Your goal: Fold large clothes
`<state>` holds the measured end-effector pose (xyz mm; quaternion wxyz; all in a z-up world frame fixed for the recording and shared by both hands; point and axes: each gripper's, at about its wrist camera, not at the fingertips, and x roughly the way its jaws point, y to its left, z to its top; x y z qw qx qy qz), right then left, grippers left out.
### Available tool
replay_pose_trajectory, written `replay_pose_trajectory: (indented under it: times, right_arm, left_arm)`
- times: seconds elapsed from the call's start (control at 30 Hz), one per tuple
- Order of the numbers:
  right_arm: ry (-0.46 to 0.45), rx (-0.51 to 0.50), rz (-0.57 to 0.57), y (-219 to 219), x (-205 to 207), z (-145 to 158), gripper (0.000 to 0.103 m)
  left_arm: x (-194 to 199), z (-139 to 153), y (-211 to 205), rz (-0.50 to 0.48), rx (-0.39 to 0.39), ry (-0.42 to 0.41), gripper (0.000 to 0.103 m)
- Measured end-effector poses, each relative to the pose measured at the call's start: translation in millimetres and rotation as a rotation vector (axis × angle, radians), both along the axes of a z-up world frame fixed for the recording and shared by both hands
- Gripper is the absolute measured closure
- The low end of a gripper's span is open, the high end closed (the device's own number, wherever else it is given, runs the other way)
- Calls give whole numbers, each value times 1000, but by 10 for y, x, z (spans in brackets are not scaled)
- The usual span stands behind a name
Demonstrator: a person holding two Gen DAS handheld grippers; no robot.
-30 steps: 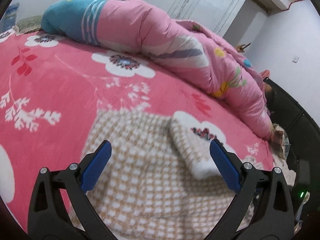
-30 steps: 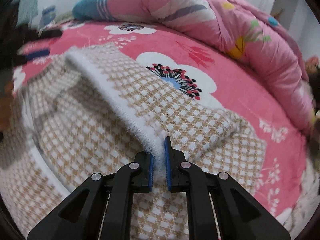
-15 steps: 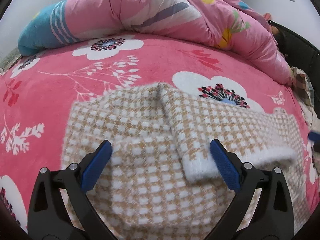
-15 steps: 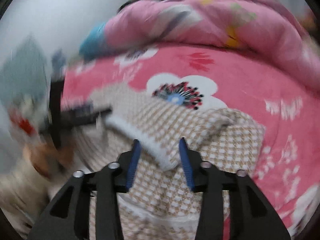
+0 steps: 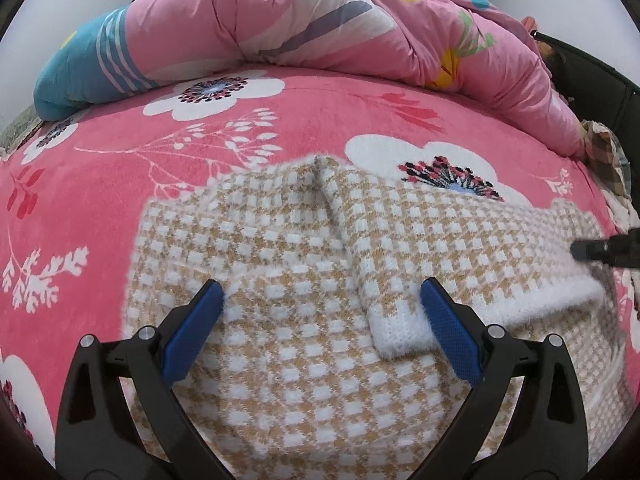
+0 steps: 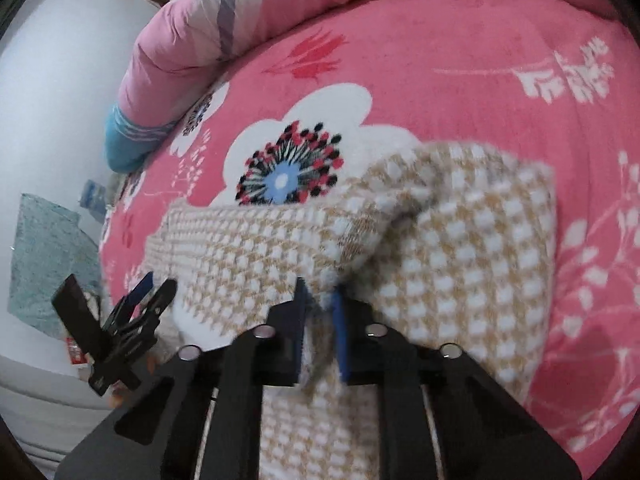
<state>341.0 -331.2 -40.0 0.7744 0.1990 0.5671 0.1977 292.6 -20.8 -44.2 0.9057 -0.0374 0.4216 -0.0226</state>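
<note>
the right gripper [image 6: 320, 320] pinches the sweater [image 5: 304, 320] edge; the left gripper [image 5: 320, 328] is spread wide above it, the folded sleeve [image 5: 460, 248] lying toward two o'clock.

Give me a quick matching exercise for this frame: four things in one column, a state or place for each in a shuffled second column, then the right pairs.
1. left gripper
2. right gripper
3. sweater
4. quilt

A. bunched along the far side of the bed
B. jaws wide open
C. lying flat with its sleeves folded in
D. closed on knit fabric

Pairs: 1-B, 2-D, 3-C, 4-A
</note>
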Motion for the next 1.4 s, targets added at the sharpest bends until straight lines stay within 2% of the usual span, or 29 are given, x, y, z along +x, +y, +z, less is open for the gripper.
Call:
replay_pose_trajectory:
  times: [0.1, 0.17, 0.27, 0.3, 0.33, 0.37, 0.43, 0.53, 0.57, 0.6, 0.7, 0.8, 0.87, 0.97, 1.07, 1.13, 1.23, 1.33, 1.4]
  right_arm:
    - [-118, -92, 15, 59, 83, 253, 94]
    - [-163, -166, 35, 111, 129, 295, 94]
    - [-118, -297, 77, 194, 171, 57, 91]
    - [-94, -321, 89, 198, 173, -52, 84]
    - [-98, -329, 77, 179, 157, -36, 78]
    - [-100, -346, 57, 151, 140, 10, 71]
    - [-128, -389, 17, 128, 87, 215, 70]
    - [-307, -543, -6, 318, -40, 637, 68]
    - [-361, -531, 13, 419, -62, 747, 68]
    - [-396, -469, 49, 515, -61, 824, 68]
    - [-407, -347, 143, 865, 31, 777, 68]
    - [-362, -316, 205, 1106, 134, 479, 68]
    - [-211, -315, 243, 1188, 196, 3, 68]
    - [-271, -284, 230, 1092, 21, -2, 67]
    - [-244, -246, 218, 957, -137, 51, 67]
    - [-231, -244, 220, 881, -243, 50, 67]
    - [-225, -226, 203, 748, -331, 160, 67]
    - [-301, -217, 110, 575, -263, 345, 67]
    - [-310, -211, 74, 492, -156, 314, 67]
  left_arm:
    - [4, -1, -16, -1, 4, 2, 8]
    - [3, -1, -25, -1, 7, 2, 8]
    - [2, -8, -46, -7, 15, 5, 8]
    - [1, -9, -51, -10, 16, 5, 8]
    - [0, -10, -48, -13, 17, 4, 8]
    - [1, -12, -45, -14, 15, 4, 8]
    - [-1, -15, -32, -18, 10, 2, 8]
    - [-8, -30, -30, -16, 9, -4, 8]
    - [-12, -31, -29, -15, 9, -8, 8]
    - [-12, -33, -18, -15, 6, -10, 8]
    - [-63, -2, 51, -20, -39, -35, 8]
    - [-200, 109, 202, -9, -105, -100, 8]
    - [-278, 230, 275, 4, -104, -153, 8]
    - [-298, 474, 335, -3, -107, -234, 8]
    - [-116, 659, 226, -38, -115, -256, 8]
    - [54, 695, 84, -78, -137, -234, 8]
    - [358, 539, -216, -171, -180, -138, 8]
    - [587, 177, -389, -204, -184, 1, 8]
    - [658, -93, -384, -172, -140, 85, 8]
